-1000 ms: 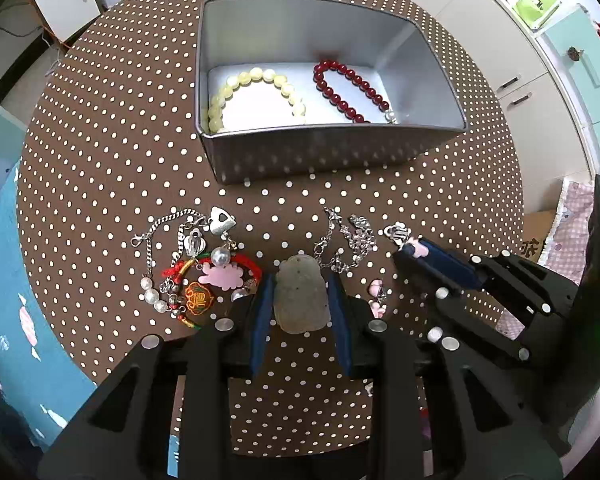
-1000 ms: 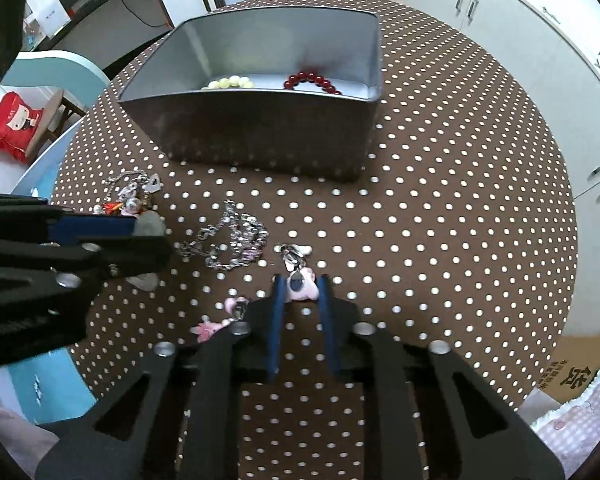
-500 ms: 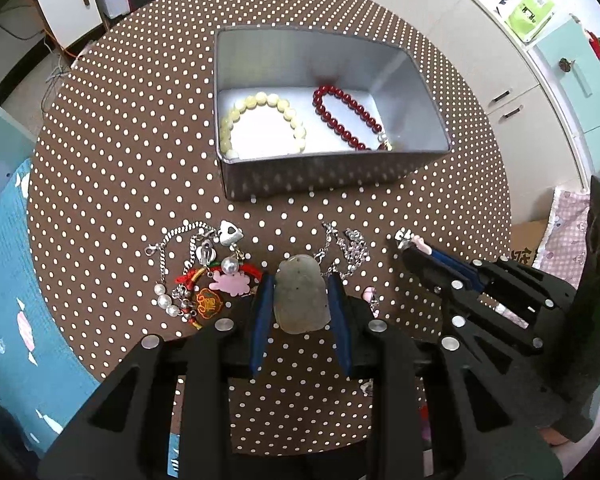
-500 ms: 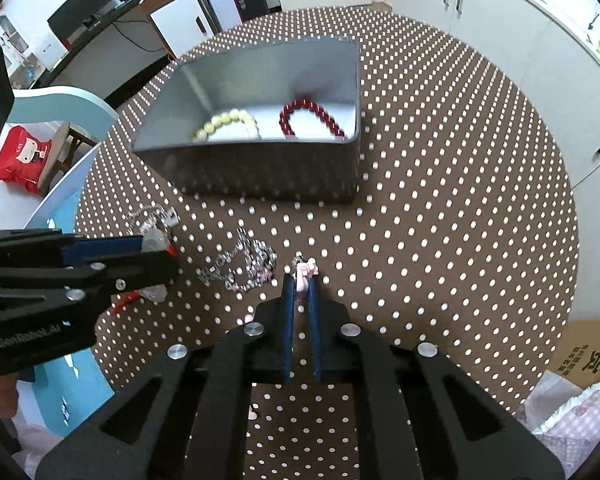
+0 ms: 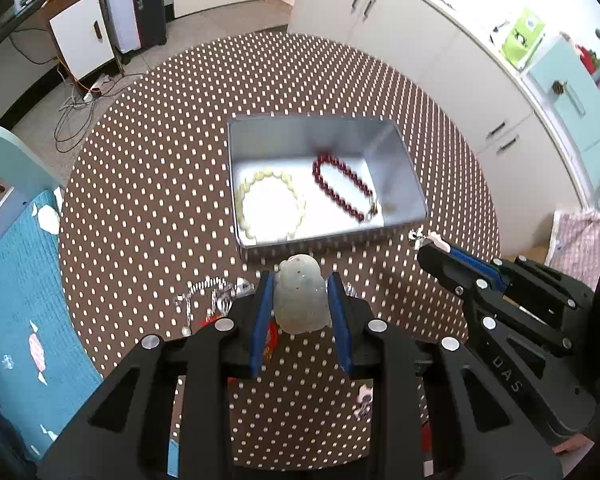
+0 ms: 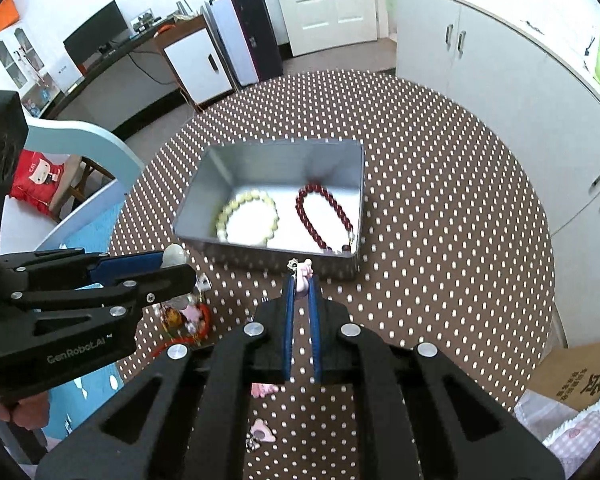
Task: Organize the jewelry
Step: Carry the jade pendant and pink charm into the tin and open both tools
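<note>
Here, nearest your left camera, your left gripper (image 5: 300, 300) has its blue fingers (image 5: 260, 316) partly closed on a pale grey-green stone pendant (image 5: 300, 298), which sits upright between the pads and is clear of the bench (image 5: 148, 168). Your right gripper (image 6: 302, 284) has its fingers (image 6: 289, 320) almost together, pinching a small pink charm (image 6: 303, 276) with a bit of silver metal at its top; the same charm shows at that gripper's tip in the left view (image 5: 428, 238). Below the left gripper, on the brown cloth with white dots, lies a tangle of jewelry (image 6: 184, 316): a silver chain (image 5: 208, 286), a red cord and small pink and orange charms, partly hidden by the fingers. Two more small pink pieces (image 6: 262, 430) lie on the cloth under the right gripper. Just beyond both grippers stands an open rectangular metal tin (image 6: 260, 160). Inside it, a cream bead bracelet (image 6: 247, 218) lies on the left of the floor and a dark red bead bracelet (image 6: 324, 220) on the right, the two near each other but not touching. At the left edge of the bench is a light blue chair (image 6: 100, 140) with a blue patterned cushion. Farther off you can see white cabinets (image 6: 500, 60) on the right, a white door, and a desk with a monitor at the back left.
</note>
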`<state>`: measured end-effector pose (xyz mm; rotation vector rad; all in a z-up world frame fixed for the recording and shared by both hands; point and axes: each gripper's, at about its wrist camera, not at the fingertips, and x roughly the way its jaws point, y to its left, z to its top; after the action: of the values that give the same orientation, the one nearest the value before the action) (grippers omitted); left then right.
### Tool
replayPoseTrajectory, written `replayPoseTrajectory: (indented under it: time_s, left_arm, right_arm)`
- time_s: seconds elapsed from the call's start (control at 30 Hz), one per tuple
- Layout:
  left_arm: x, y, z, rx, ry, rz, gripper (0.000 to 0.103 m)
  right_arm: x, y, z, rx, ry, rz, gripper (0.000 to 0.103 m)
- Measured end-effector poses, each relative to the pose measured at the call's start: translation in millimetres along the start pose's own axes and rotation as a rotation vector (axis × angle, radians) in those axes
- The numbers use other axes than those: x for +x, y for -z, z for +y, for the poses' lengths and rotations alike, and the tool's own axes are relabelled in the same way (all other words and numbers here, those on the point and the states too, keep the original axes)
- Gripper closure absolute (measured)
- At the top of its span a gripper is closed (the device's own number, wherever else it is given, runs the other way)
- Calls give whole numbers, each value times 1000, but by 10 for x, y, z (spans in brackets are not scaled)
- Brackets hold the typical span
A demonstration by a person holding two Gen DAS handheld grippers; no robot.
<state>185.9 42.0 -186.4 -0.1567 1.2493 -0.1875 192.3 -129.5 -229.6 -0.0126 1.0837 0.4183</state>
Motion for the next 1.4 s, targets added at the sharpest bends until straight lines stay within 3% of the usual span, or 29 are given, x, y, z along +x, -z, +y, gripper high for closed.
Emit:
replayPoseTrajectory:
  time_s: [0.27, 0.4, 0.53, 0.6, 0.7, 1.13, 1.2, 1.23, 1.3, 1.4]
  left_arm:
    - [177, -206, 80, -54, -18, 7, 76]
    - [365, -252, 142, -79, -10, 23, 76]
    - [494, -325, 154, -94, -6, 30, 76]
    - [545, -370, 144, -99, -1, 35, 76]
    - [637, -445, 130, -100, 8, 42, 92]
    - [914, -588, 87, -102, -7, 99, 91]
    - [906, -586, 93, -108, -5, 102, 83]
    - [895, -582, 87, -110, -14, 100, 67]
    - [840, -549, 107, -116, -20, 81, 50]
    - [741, -516, 85, -102, -32, 55, 47]
  right_arm:
    - [117, -233, -42, -14, -23, -12, 95]
    - [161, -316, -87, -10, -17, -1, 64]
    - [140, -361, -172, -6, -3, -3, 56]
    - [146, -387, -226, -3, 7, -5, 54]
    - [172, -416, -315, 18, 20, 4, 53]
    - [230, -481, -562, 83, 25, 31, 51]
    - [219, -486, -565, 79, 22, 34, 42]
    - [222, -487, -570, 81, 28, 41, 29]
    - [199, -483, -584, 97, 42, 34, 23]
    - [152, -461, -596, 106, 39, 27, 17]
